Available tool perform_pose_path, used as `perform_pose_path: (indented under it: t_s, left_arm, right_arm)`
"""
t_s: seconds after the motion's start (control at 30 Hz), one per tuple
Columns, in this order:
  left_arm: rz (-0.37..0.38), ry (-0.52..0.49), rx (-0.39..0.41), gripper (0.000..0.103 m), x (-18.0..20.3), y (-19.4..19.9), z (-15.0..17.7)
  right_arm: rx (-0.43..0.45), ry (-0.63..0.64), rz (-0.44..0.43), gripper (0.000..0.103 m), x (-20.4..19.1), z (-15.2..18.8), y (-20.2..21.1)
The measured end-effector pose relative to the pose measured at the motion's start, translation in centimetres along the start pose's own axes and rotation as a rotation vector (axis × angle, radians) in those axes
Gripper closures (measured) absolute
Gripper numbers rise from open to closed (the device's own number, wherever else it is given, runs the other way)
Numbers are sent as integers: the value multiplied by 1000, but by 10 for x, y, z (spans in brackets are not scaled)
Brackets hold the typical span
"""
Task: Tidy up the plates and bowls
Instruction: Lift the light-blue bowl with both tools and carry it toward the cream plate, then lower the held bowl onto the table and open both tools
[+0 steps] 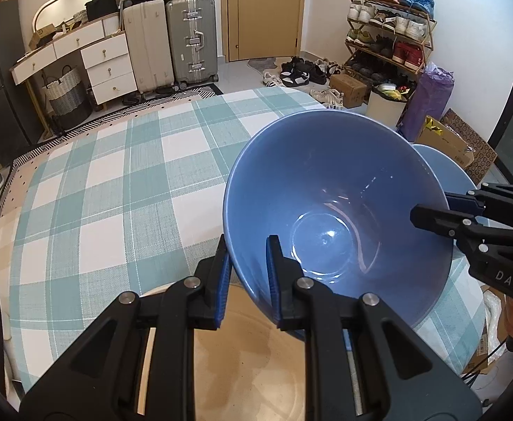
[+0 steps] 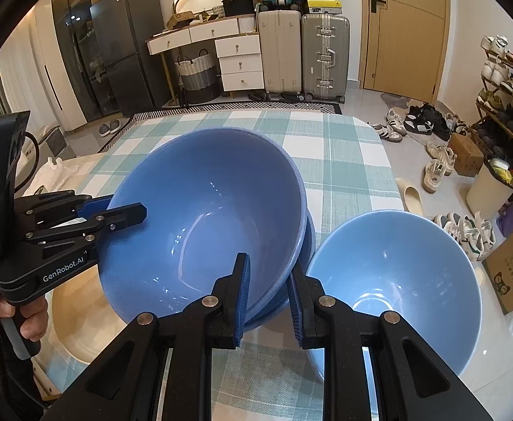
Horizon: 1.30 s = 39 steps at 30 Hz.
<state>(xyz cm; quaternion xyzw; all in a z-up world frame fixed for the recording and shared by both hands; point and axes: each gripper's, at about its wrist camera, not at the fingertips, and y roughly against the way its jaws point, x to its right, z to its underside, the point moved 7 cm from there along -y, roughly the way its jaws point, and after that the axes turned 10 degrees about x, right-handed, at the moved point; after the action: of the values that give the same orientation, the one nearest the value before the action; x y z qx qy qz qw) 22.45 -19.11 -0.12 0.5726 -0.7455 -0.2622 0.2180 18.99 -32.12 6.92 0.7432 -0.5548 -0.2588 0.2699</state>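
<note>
A large blue bowl [image 1: 326,182] [image 2: 214,210] hangs tilted over the checked table, held from both sides. My left gripper [image 1: 247,245] [image 2: 125,205] is shut on its rim at one side. My right gripper [image 2: 268,266] [image 1: 432,207] is shut on the opposite rim. Directly under it a second blue bowl [image 2: 309,242] shows only as a rim, and the right pads seem to pinch that rim too. A lighter blue bowl [image 2: 397,280] [image 1: 442,168] stands upright beside them on the table. A cream plate [image 1: 249,351] [image 2: 77,319] lies under my left gripper.
The teal-and-white checked tablecloth [image 1: 116,182] [image 2: 344,161] stretches away beyond the bowls. The table's right edge is close to the lighter bowl. On the floor past it are shoes [image 2: 442,165], a shoe rack [image 1: 390,31] and a cardboard box [image 2: 512,273]. Suitcases [image 2: 305,52] line the far wall.
</note>
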Motion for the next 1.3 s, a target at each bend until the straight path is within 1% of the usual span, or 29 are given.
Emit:
perform_pose_path:
  t_s: [0.27, 0.53, 0.77, 1.03, 1.23, 1.3]
  left_arm:
    - [-24, -29, -7, 88, 2, -14, 7]
    - [-37, -35, -14, 88, 2, -22, 13]
    - [-52, -49, -8, 88, 0, -27, 15]
    - [-44, -44, -15, 87, -3, -30, 18]
    - [-27, -35, -30, 83, -5, -33, 22]
    - [-23, -34, -35, 80, -5, -35, 23]
  right_arm:
    - [-18, 9, 16, 82, 3, 7, -9]
    - [-16, 33, 31, 82, 0, 11, -14]
    - [-9, 69, 50, 78, -5, 13, -17]
    - [-7, 70, 52, 78, -4, 15, -19]
    - [-7, 69, 56, 75, -2, 15, -21]
    - [-9, 73, 58, 74, -2, 15, -20]
